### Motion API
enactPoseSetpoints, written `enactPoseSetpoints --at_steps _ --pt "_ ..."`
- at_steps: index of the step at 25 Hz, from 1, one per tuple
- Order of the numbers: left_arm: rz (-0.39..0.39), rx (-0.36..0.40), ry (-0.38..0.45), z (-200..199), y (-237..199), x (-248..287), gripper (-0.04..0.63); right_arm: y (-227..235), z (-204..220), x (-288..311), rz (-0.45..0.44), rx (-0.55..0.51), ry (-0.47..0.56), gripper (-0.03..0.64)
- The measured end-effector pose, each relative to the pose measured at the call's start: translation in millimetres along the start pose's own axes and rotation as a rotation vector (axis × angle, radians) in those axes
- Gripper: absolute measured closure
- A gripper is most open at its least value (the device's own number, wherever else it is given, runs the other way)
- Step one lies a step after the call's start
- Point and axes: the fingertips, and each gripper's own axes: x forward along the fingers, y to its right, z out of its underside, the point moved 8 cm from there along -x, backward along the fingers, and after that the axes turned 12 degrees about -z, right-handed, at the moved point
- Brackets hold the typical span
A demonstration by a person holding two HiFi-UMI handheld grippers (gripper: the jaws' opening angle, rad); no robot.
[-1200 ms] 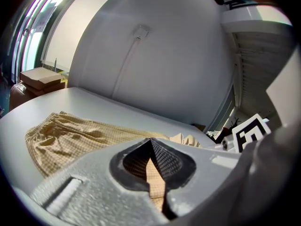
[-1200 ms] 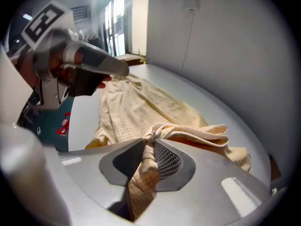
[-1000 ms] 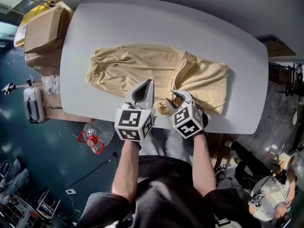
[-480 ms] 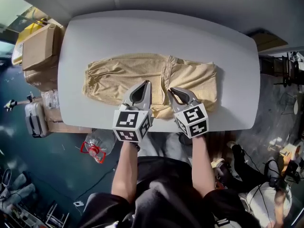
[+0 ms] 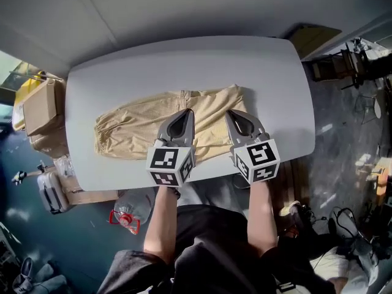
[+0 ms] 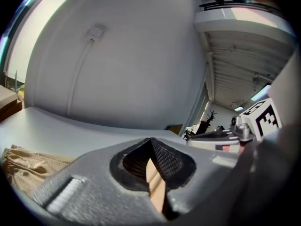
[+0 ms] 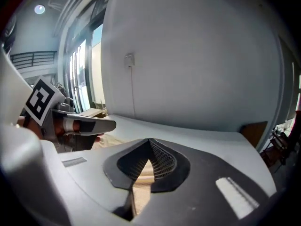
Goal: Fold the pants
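Pants: tan, wrinkled, laid lengthwise on a white table. Mostly to the left of and beyond both tongs. Gathered end stretched far out to the left of the left tongs; other end doubled over, stopping just beyond the right tongs. Near edge of the cloth directly at both sets of tips.

Left tongs: pointing away and slightly down, jaws together and clamped on a fold of the tan cloth, visible as a pale strip in the slot behind the tips in the left gripper view.

Right tongs: just to the right of the left tongs, side by side and roughly parallel. Jaws just been closing, now pressed together at the tips, with tan cloth between them and showing through the gap below in the right gripper view.

Cardboard box: well to the left of the left tongs, off the table's left end. Flaps shut, so contents hidden.

Clear plastic bottle with red cap and red handle: lying on the dark floor, to the left of the left tongs and behind them on the person's side. Fill level impossible to tell.

Grey hard case: further left of the bottle, closed, nothing of its inside visible.
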Motion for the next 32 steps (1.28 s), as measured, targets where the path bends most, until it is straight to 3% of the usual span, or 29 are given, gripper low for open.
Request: enactPoseSetpoints --at_steps 4,9,18,20,21,32 --pt "0.062 0.043 -0.001 -5.9 34.4 12.9 0.592 33.1 4.6 -38.9 0.144 0.047 0.047 0.612" --pt "0.106 0.08 -0.024 -4.0 63.6 20.8 0.592 59.2 17.3 -70.5 0.249 0.053 0.016 0.612" --pt "0.124 0.104 -0.106 16.4 83.6 36.3 0.592 75.2 50.4 -73.9 0.18 0.156 -0.031 0.491" --pt "0.134 0.108 -0.135 26.9 85.6 39.8 0.589 77.1 61.0 -72.0 0.172 0.172 -0.05 0.482" --pt "0.138 0.111 -0.152 32.5 86.8 41.6 0.552 78.4 66.6 -71.5 0.168 0.182 -0.061 0.482" --pt "0.133 0.119 -0.3 97.8 94.9 65.1 0.551 89.1 146.4 -56.8 0.113 0.338 -0.175 0.456"
